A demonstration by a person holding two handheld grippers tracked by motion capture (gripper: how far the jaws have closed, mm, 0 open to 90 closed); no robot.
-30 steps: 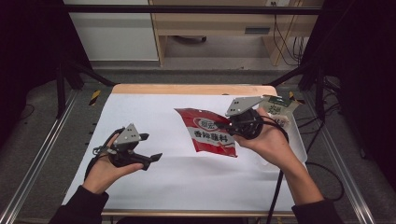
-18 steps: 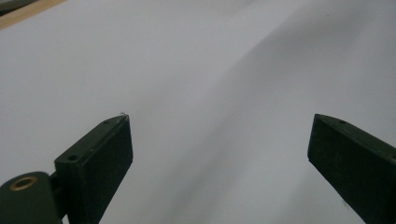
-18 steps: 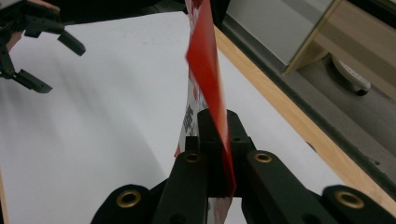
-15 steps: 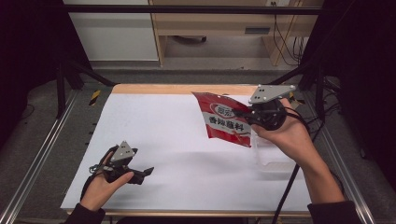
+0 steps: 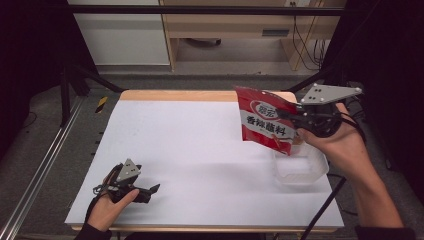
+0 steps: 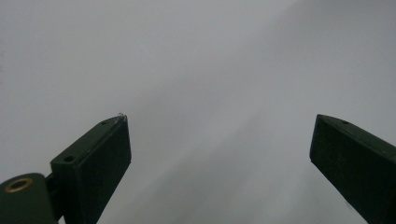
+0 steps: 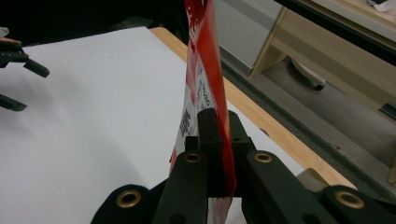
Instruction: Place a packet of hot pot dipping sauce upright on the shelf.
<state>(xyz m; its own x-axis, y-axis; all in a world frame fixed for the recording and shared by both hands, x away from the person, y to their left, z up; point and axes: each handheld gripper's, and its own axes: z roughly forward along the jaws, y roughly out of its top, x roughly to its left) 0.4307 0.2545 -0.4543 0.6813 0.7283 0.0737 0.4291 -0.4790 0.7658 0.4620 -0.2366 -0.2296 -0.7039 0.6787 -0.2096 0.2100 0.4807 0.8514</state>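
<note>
At the three-o'clock edge of the white table (image 5: 200,150), the right gripper (image 5: 289,116) holds a red snack packet (image 5: 264,126) in the air, its jaws pinched tight on the packet's edge; the right gripper view shows the red film (image 7: 205,84) squeezed flat between the two black jaws, seen nearly edge-on. The packet hangs tilted, its lower corner dipping just above the near rim of a clear plastic tub (image 5: 300,167) that sits at about four o'clock on the table; whether the corner touches the rim cannot be told. Over at seven o'clock the left gripper (image 5: 152,189) rests low by the table's near edge, jaws spread wide and empty, with bare tabletop (image 6: 210,70) between them.

The risks from here are plain; the grip is a thin bite on slippery film, so a quick swing could let the packet slide free and drop outside the tub; the packet looks wider than a careless entry allows, and a corner catching the rim could tip or shove the light tub, which nothing steadies; a harder squeeze might crush what is inside.
</note>
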